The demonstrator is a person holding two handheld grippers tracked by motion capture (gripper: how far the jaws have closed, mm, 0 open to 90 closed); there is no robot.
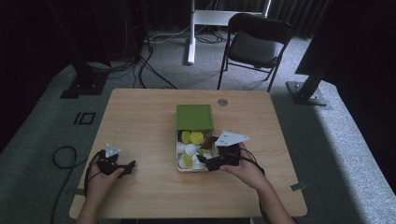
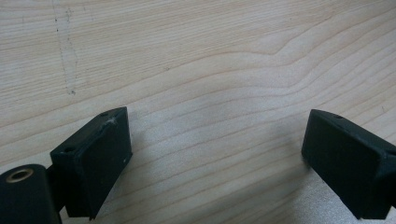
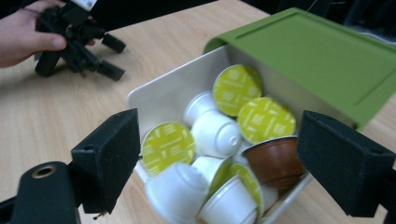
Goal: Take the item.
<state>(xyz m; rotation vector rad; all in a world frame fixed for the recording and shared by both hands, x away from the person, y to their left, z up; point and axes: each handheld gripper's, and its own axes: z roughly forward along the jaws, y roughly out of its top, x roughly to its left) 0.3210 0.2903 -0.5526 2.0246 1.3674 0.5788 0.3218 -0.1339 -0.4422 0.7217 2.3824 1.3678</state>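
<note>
High view: wooden table (image 1: 154,116) at centre frame, white box (image 1: 179,158) of coffee capsules (image 1: 196,137) just below its green lid (image 1: 194,116). Right gripper (image 1: 212,163), jaws wide, over box's lower right; left gripper (image 1: 127,167), jaws wide, lower left, on bare wood.

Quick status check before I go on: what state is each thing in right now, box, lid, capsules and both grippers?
White box: open, on the table, holding capsules.
Green lid: off the opening, slid to the box's far end.
Capsules: piled loose in the box, tilted all ways, white with yellow-green foil tops.
Brown capsule: in the box, on its side.
Right gripper: open, over the box, empty.
Left gripper: open, empty, low over bare table.
</note>
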